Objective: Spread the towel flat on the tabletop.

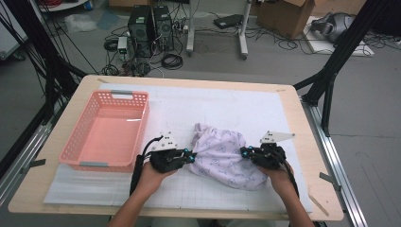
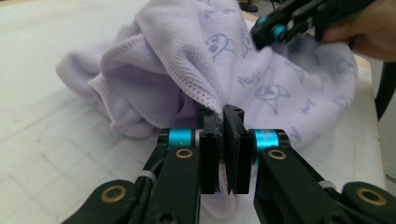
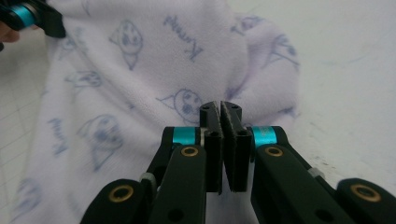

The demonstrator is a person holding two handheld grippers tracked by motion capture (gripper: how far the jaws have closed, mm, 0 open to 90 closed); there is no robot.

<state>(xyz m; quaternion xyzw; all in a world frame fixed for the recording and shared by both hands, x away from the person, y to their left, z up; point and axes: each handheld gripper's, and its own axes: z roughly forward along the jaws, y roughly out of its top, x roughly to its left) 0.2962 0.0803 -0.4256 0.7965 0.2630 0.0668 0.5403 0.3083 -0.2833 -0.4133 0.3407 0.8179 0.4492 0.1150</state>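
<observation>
A crumpled lilac towel point(image 1: 222, 153) printed with small cartoon faces lies on the white gridded mat. My left gripper point(image 1: 190, 157) is at its left end and my right gripper point(image 1: 243, 152) at its right end. In the left gripper view the jaws point(image 2: 222, 112) are shut on a stitched edge of the towel point(image 2: 243, 60), with the fabric running down between the pads. In the right gripper view the jaws point(image 3: 220, 106) are closed on a fold of the towel point(image 3: 140, 70). Each gripper view also catches the other gripper's tip across the cloth.
An empty pink plastic basket point(image 1: 113, 94) stands on the left part of the mat point(image 1: 189, 101), just left of my left gripper. The wooden table's point(image 1: 317, 156) front edge runs under the person's forearms. Computers and cables sit on the floor beyond.
</observation>
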